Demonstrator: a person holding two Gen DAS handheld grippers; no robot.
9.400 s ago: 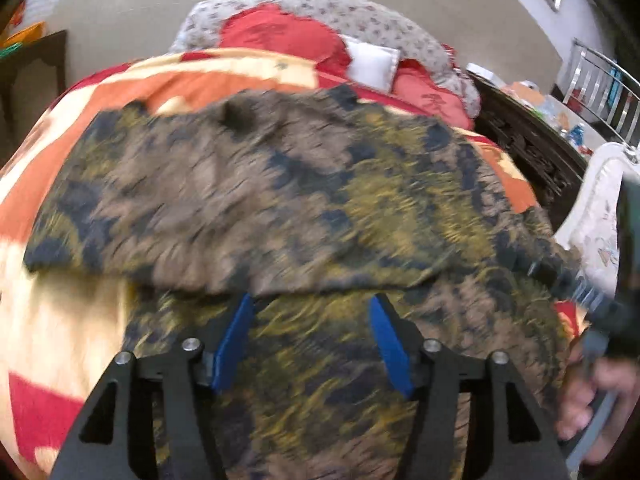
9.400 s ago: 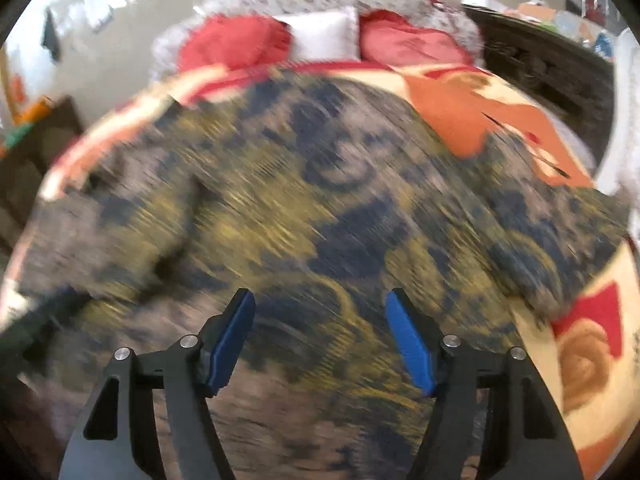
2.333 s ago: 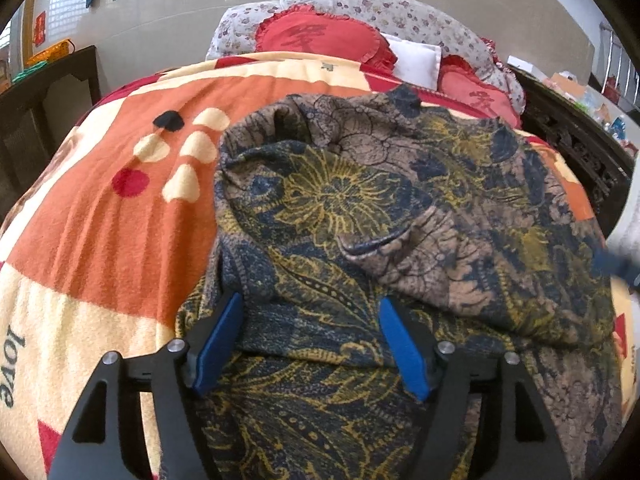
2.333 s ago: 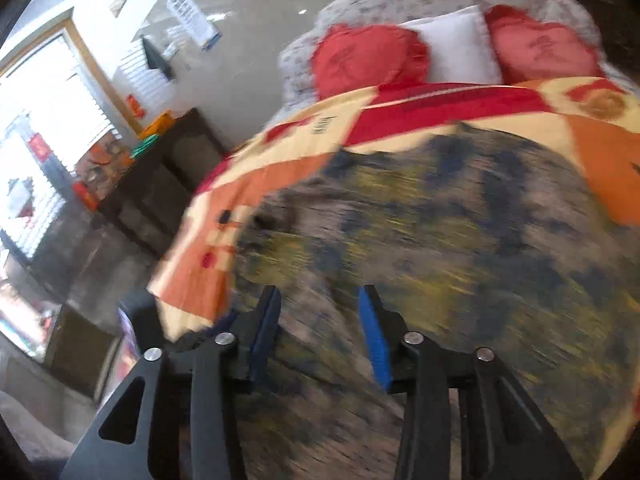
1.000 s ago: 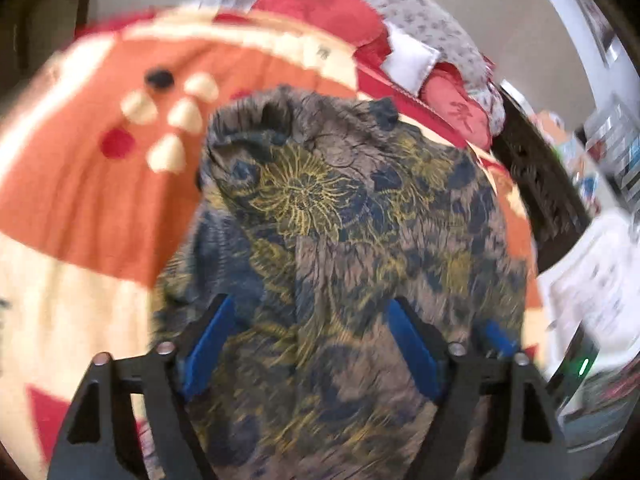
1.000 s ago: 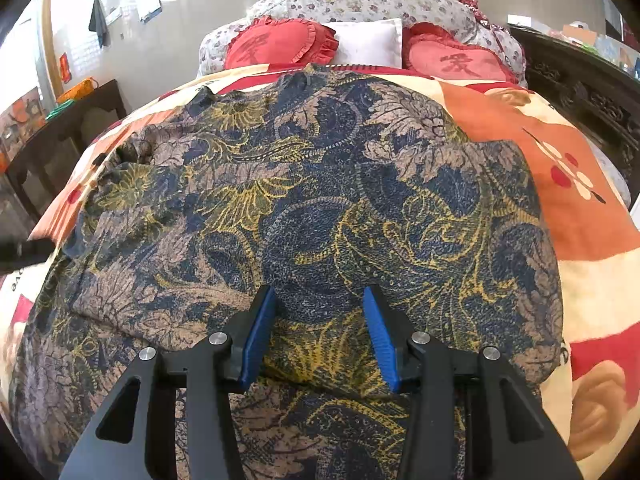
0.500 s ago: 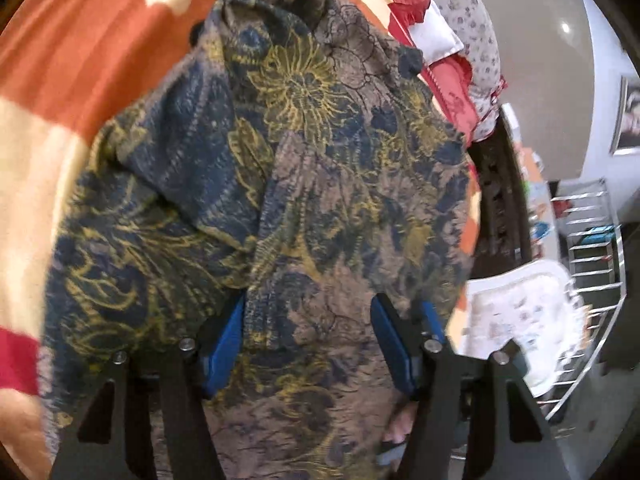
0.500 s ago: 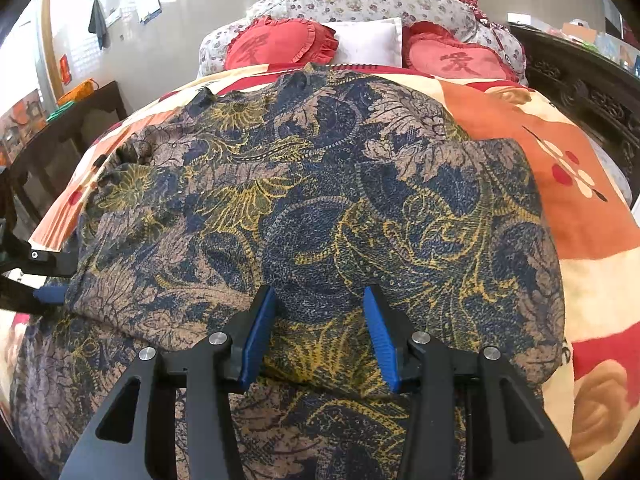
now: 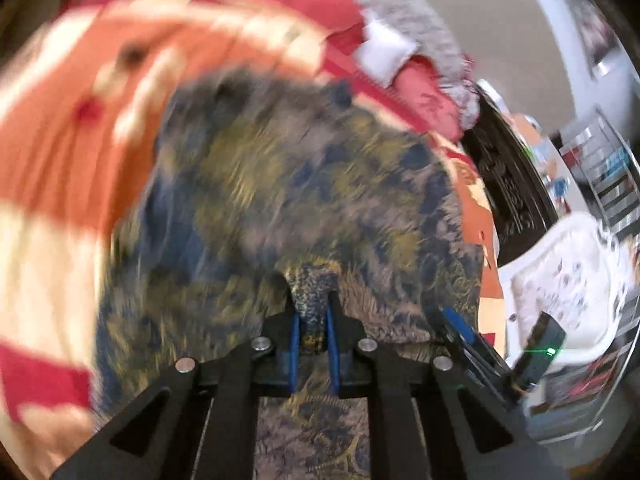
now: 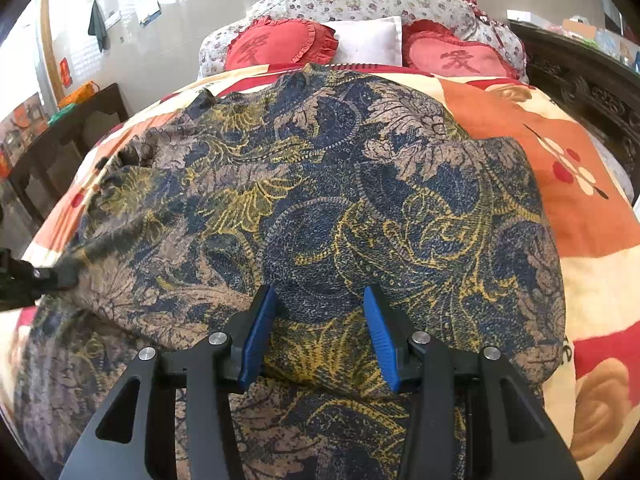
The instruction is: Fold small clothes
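Floral garment newly between closing left tongs

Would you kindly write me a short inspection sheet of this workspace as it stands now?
Surface: bed with an orange, cream and red blanket.
Job's things: patterned garment, partly folded, spread over the blanket.
Clutter: two red heart cushions and a white pillow at the head.
Grippers: left gripper closing on a pinch of garment; right gripper open over the fold.
Cables: nothing seen.
Surroundings: dark side table, tiled wall.
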